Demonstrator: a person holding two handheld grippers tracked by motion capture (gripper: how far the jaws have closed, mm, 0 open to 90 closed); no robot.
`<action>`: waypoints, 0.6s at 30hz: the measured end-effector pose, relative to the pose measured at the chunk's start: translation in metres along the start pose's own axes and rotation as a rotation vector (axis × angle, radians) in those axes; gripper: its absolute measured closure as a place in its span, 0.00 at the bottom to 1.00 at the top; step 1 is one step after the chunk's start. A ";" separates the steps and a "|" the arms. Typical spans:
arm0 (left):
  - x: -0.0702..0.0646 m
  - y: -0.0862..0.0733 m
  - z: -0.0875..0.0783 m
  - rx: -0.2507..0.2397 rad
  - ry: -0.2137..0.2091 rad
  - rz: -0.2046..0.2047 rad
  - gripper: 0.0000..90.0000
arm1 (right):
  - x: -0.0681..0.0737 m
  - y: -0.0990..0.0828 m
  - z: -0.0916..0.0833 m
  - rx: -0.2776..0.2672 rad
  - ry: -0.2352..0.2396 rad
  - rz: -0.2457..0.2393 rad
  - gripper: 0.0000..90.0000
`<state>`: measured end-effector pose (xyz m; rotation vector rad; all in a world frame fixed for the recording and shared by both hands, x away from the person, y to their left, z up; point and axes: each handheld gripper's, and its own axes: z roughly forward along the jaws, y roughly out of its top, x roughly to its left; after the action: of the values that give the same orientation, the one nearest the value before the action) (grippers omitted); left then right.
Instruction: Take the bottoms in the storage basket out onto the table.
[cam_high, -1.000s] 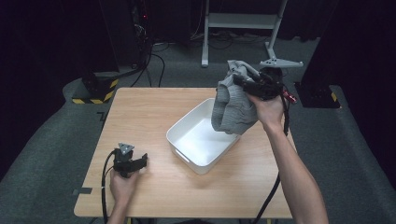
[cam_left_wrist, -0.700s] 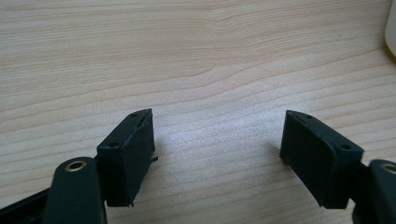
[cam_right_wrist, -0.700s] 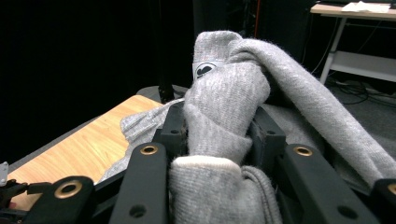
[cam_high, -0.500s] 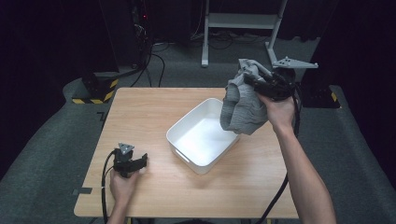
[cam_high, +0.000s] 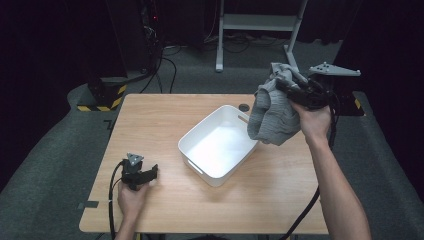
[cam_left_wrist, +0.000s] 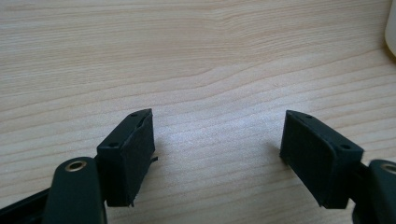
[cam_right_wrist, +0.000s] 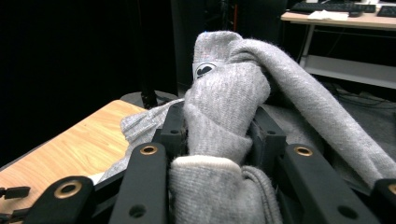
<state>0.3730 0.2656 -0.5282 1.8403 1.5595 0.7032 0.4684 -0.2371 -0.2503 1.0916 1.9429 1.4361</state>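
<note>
Right tool (cam_high: 295, 90) is clenched on the grey sweater (cam_high: 272, 112), upper right, lifted clear of the white bin (cam_high: 220, 142); left tool (cam_high: 145, 172) sits released.

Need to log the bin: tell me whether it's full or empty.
Empty: the white bin shows a bare white floor in the high view; the grey cloth hangs clamped in the right gripper above its edge.

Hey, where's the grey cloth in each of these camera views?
High view: grey cloth hangs upper right, clamped in the right gripper, beside the white bin.
Left gripper view: not in it.
Right gripper view: cloth bunched centre, between the jaws.
Shared landmark: the wooden table.
</note>
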 end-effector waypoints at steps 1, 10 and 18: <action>0.000 0.000 0.000 0.000 0.000 0.000 0.29 | -0.001 -0.001 -0.001 0.002 -0.004 0.001 0.72; 0.000 0.000 0.000 0.000 0.000 0.000 0.29 | -0.015 -0.009 -0.012 0.002 -0.046 0.008 0.72; 0.000 0.000 0.000 0.000 0.000 0.000 0.29 | -0.024 -0.018 -0.017 0.012 -0.070 0.018 0.72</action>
<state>0.3731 0.2656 -0.5282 1.8402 1.5594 0.7034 0.4632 -0.2685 -0.2630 1.1519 1.9002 1.3785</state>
